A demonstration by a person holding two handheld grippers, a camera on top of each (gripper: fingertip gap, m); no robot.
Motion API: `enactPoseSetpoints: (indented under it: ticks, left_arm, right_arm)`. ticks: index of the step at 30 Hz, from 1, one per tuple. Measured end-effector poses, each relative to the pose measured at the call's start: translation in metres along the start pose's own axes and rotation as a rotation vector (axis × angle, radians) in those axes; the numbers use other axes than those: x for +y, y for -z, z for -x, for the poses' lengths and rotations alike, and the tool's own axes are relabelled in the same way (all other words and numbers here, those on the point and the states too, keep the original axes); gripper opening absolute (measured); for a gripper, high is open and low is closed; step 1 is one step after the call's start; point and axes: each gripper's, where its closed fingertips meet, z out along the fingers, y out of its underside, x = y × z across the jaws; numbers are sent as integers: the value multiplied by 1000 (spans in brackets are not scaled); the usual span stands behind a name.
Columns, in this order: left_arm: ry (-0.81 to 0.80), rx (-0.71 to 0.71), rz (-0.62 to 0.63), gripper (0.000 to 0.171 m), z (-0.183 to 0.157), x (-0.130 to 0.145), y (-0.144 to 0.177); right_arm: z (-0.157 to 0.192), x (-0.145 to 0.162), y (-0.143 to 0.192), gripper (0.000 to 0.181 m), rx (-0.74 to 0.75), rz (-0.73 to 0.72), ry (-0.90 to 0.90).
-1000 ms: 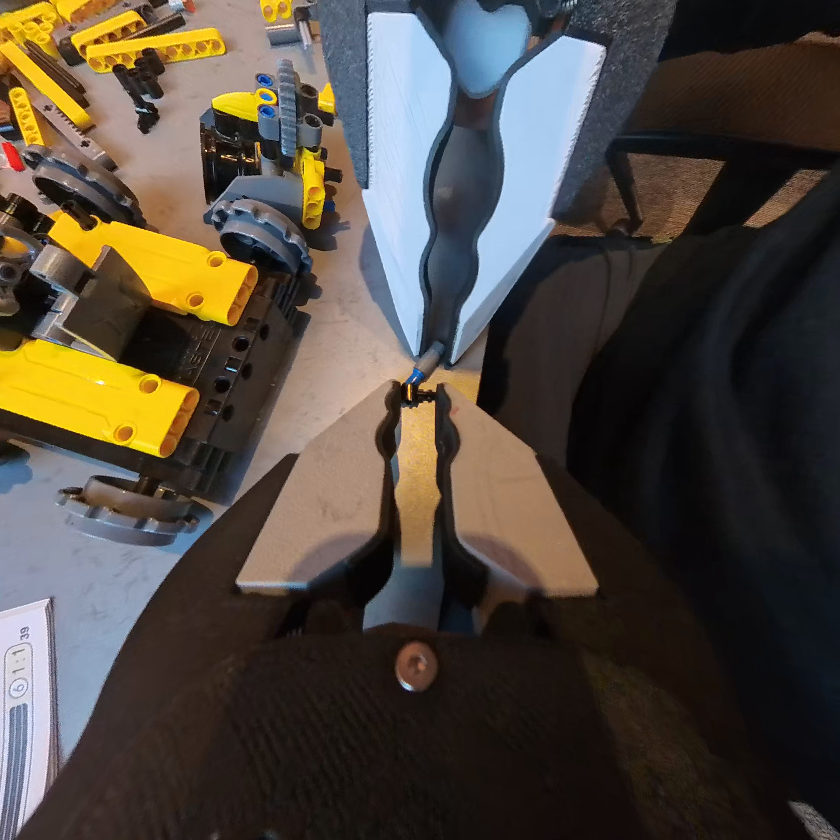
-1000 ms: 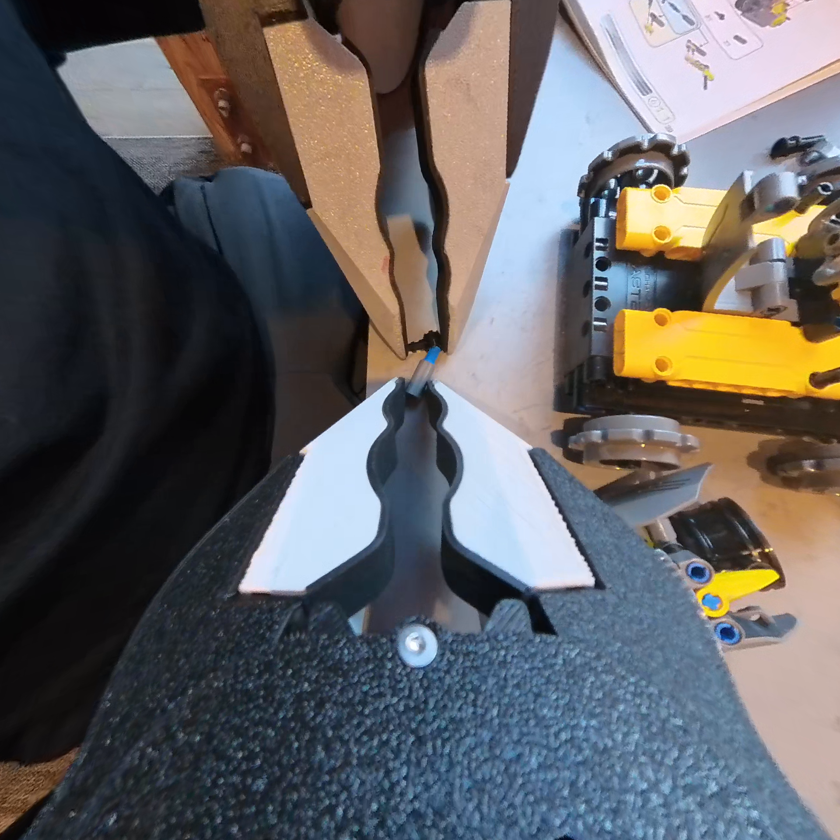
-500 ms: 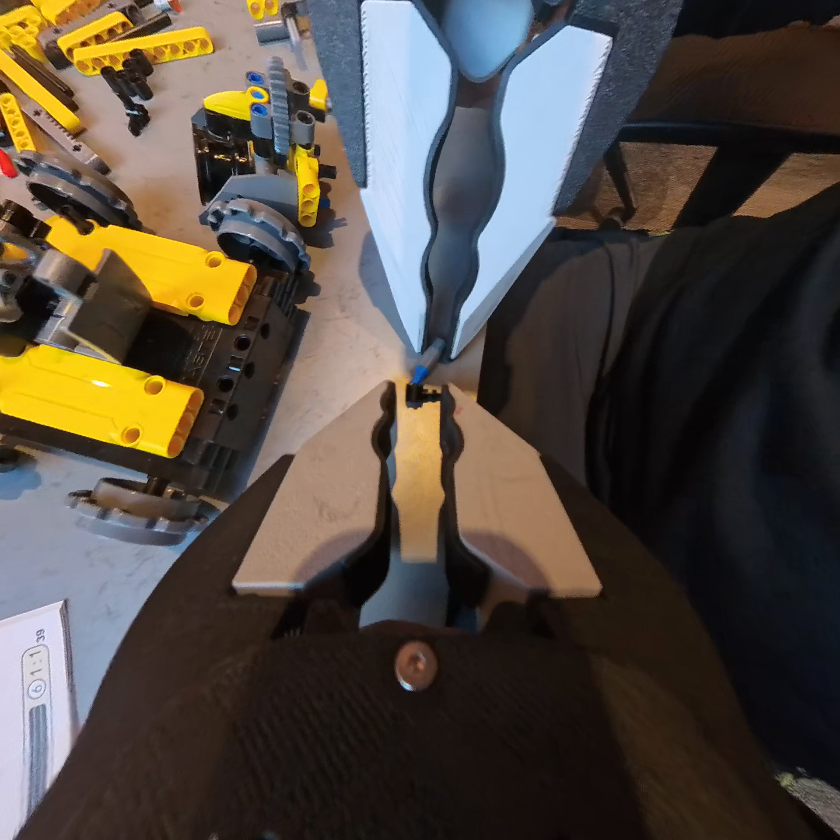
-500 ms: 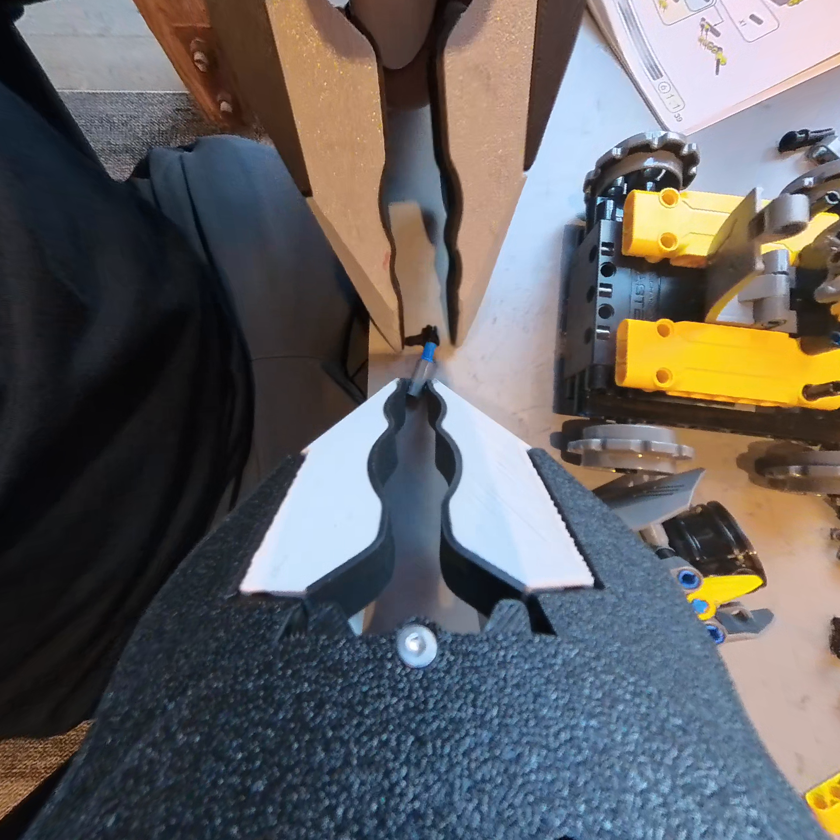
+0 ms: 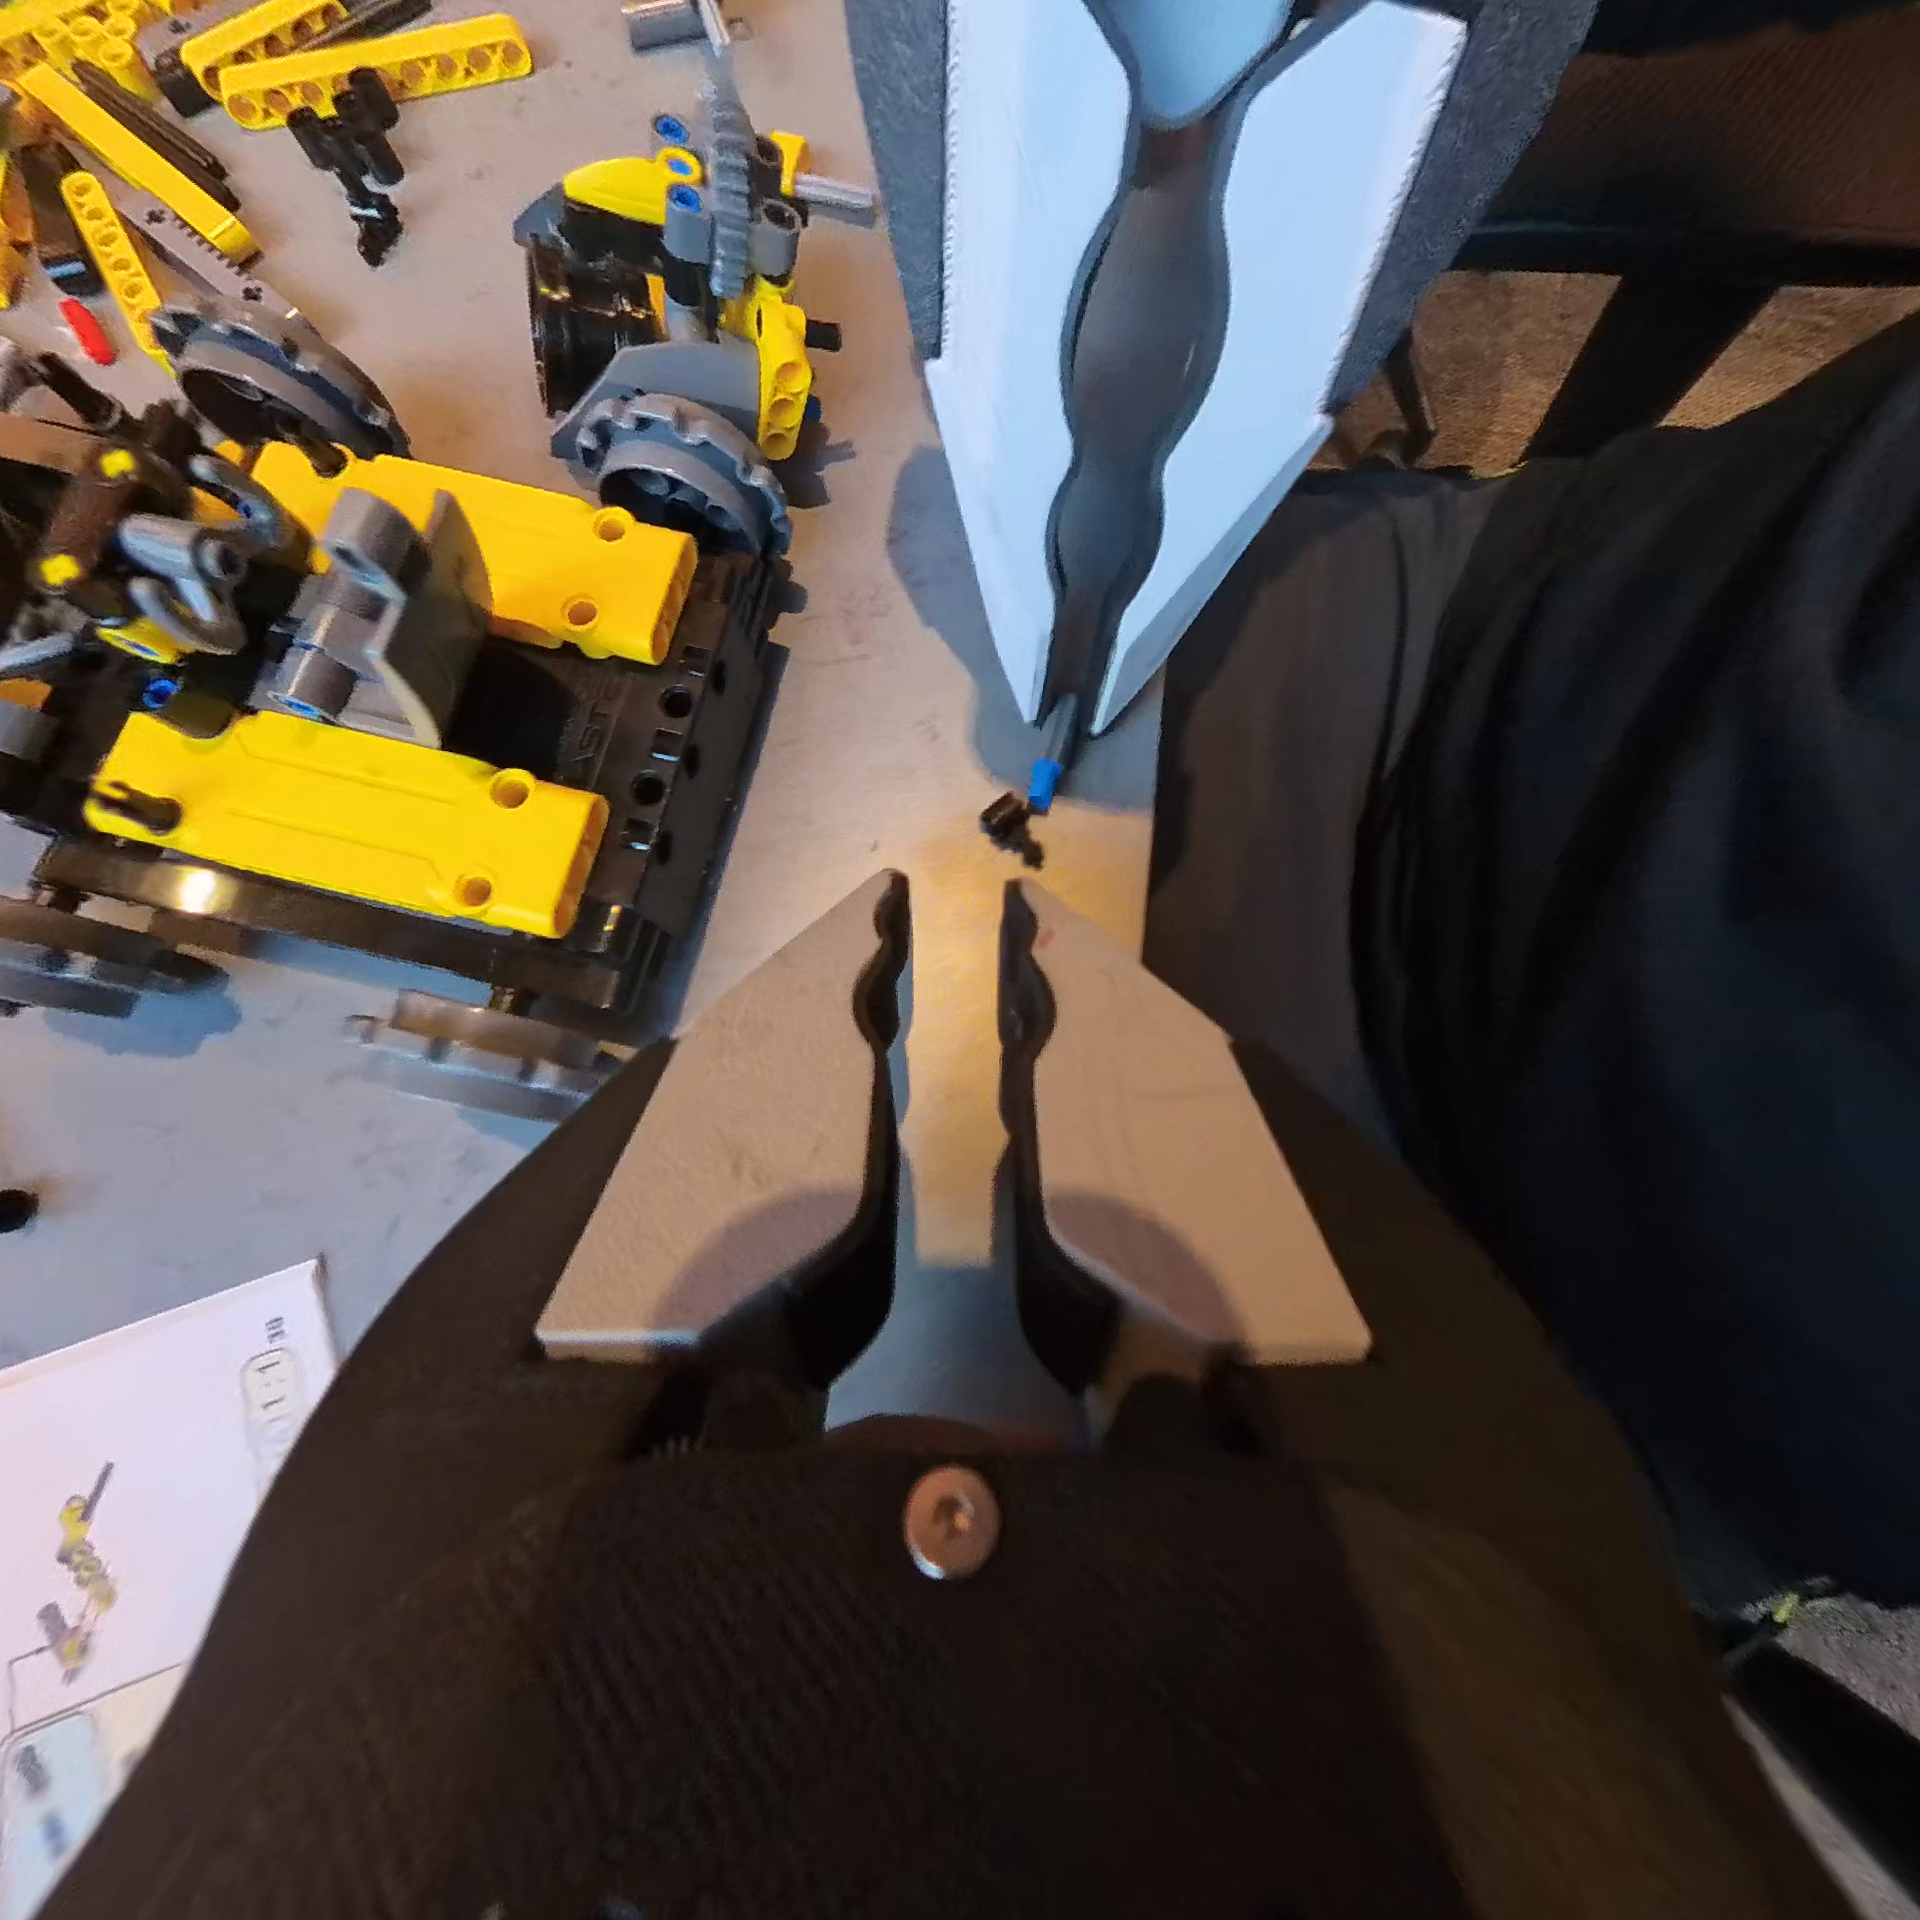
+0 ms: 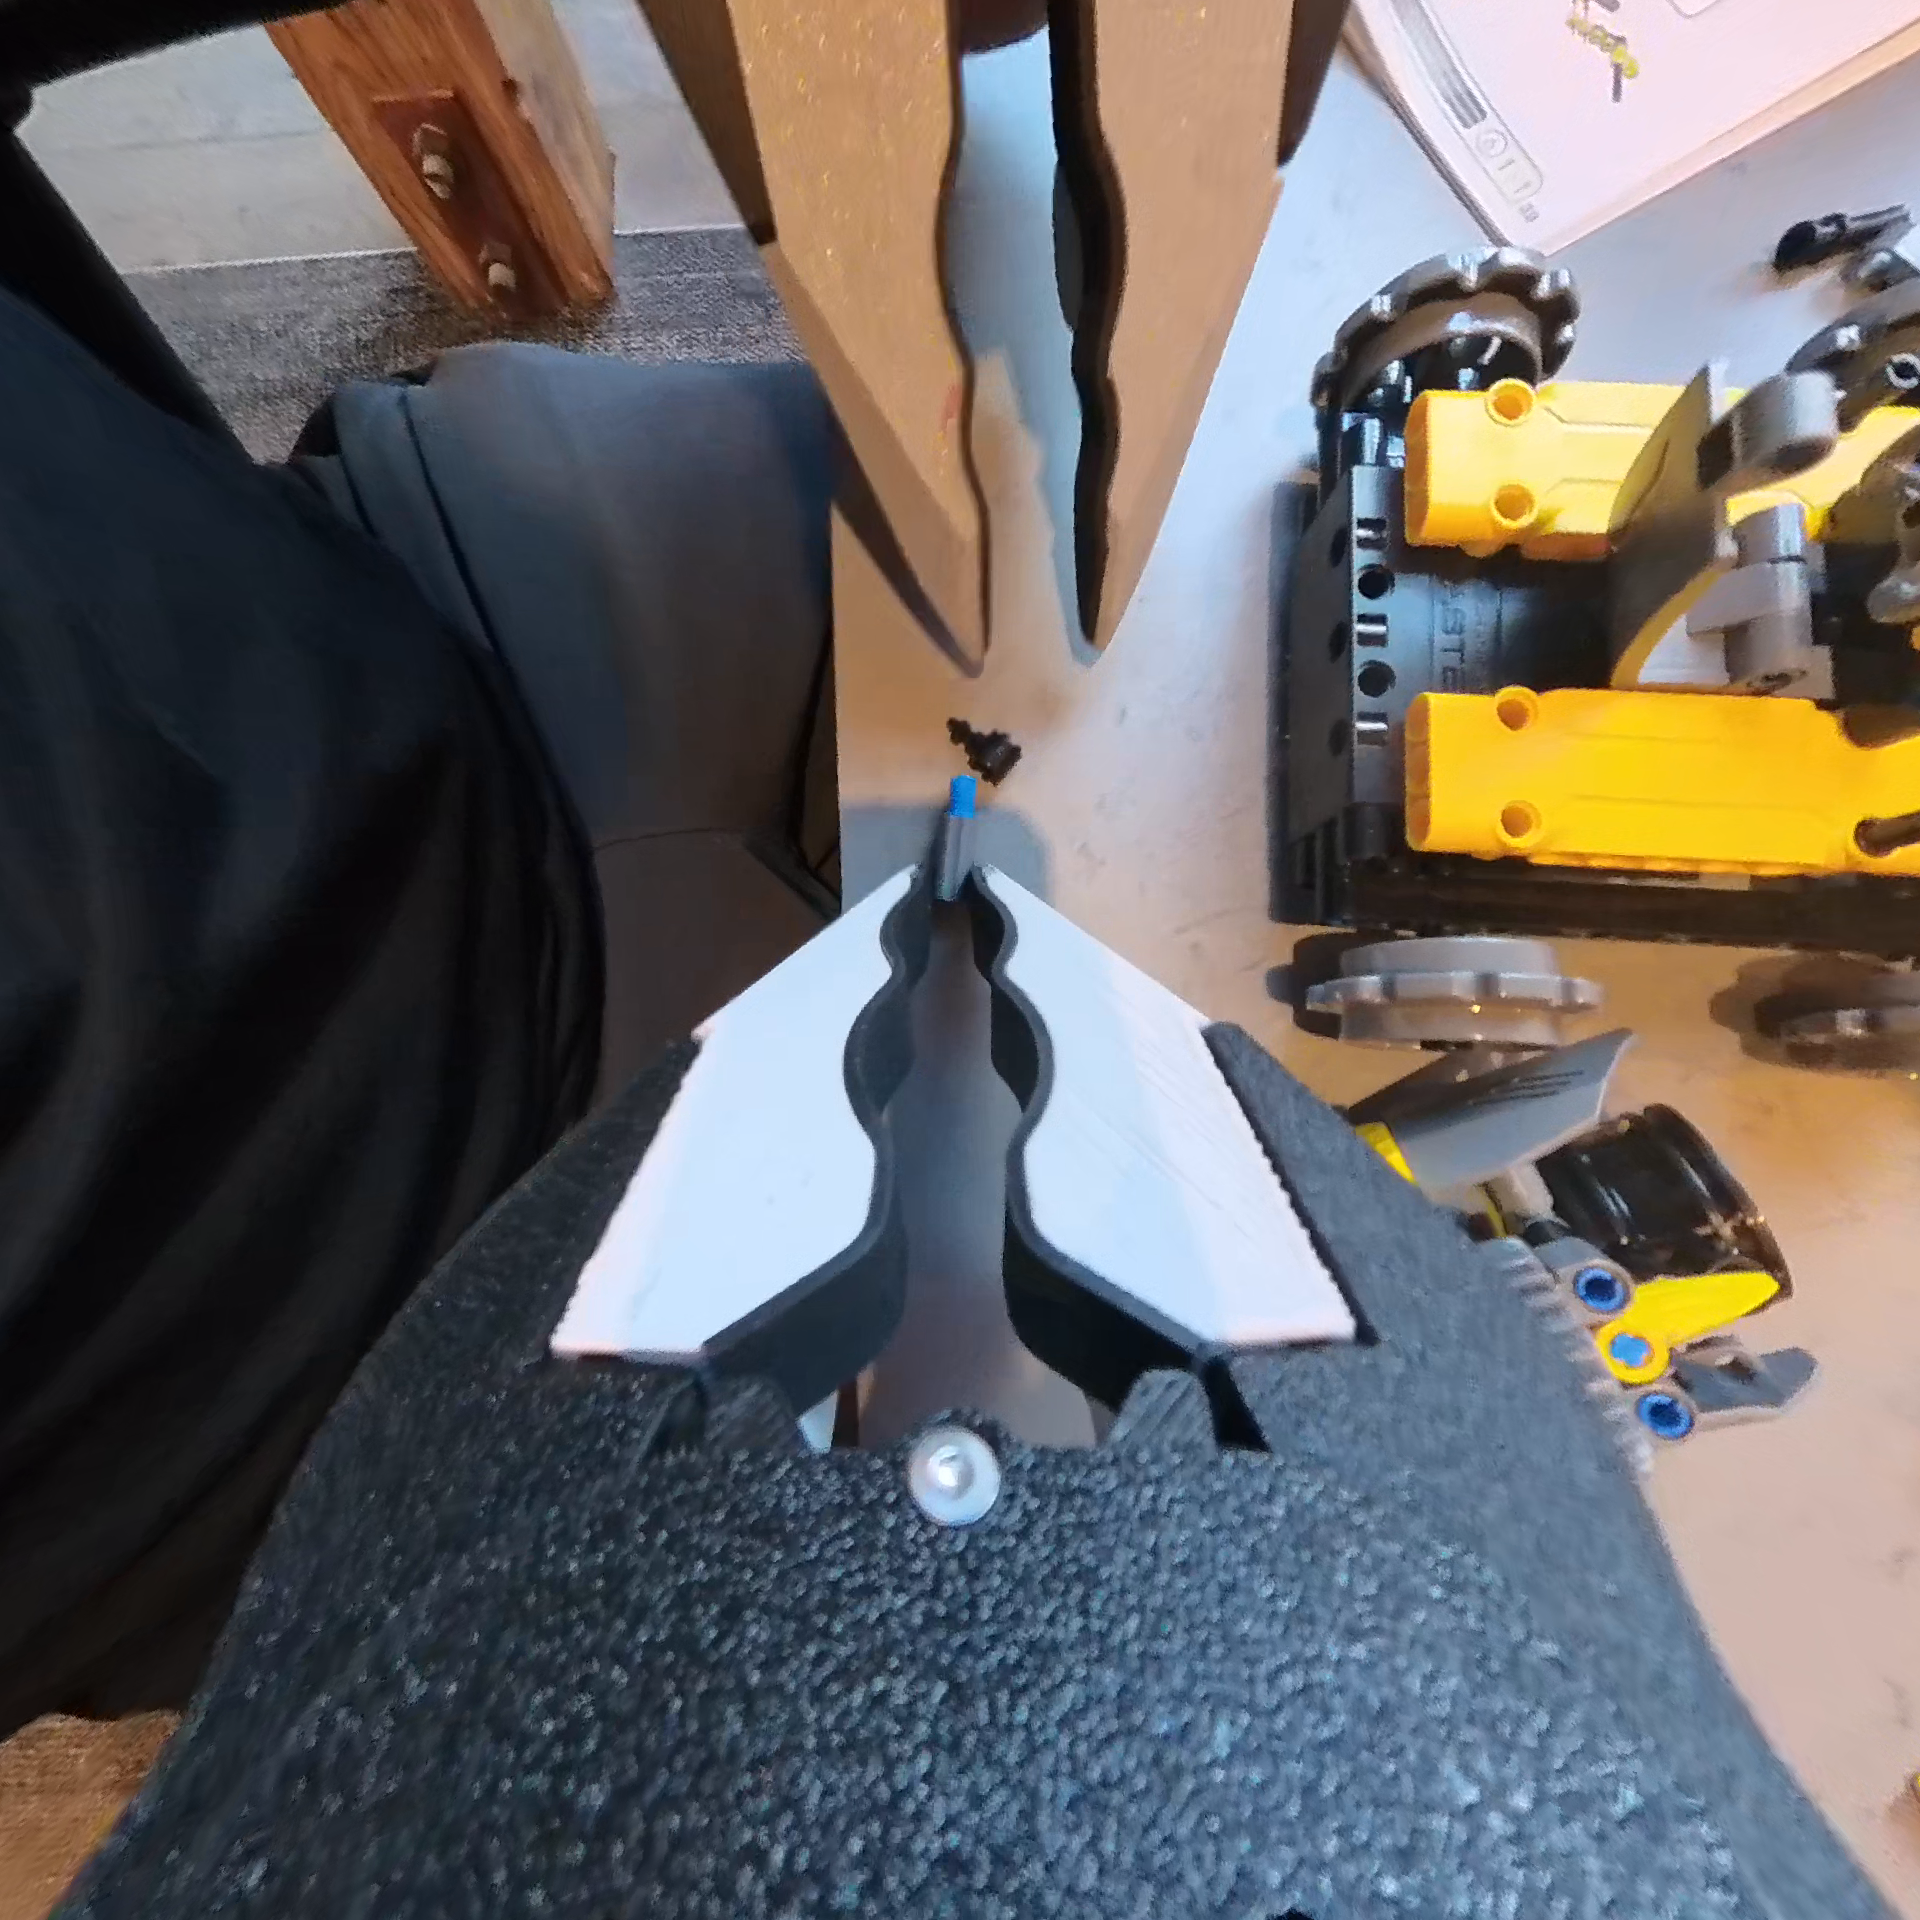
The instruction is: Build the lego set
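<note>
My left gripper is open and empty, with a narrow gap between its jaws, just above the grey table near its edge. A small black pin sits just beyond its tips, free of them. My right gripper is shut on a small grey connector with a blue pin end, which points at the black pin. I cannot tell whether the two parts touch. The right gripper also shows in the left wrist view, and the left gripper in the right wrist view, tip to tip.
A yellow and black brick vehicle chassis lies beside the grippers. A smaller geared assembly, loose yellow beams and an instruction booklet lie around. A person's dark-clothed legs are at the table edge. Tip to tip, the grippers are about 4 cm apart.
The left gripper has let go of the black pin and drawn back a little. The pin now sits free by the blue end. The right gripper still holds the grey connector.
</note>
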Motion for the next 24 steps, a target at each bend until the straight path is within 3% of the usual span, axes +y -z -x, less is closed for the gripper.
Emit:
enactPoseSetpoints:
  ticks: [13, 24]
  left_arm:
    - [-197, 142, 103, 10, -6, -3, -16]
    - [-119, 144, 76, 11, -13, -3, -15]
  right_arm:
    - [1, -3, 0, 6, 32, 7, -150]
    - [-3, 3, 6, 6, 29, 42, -110]
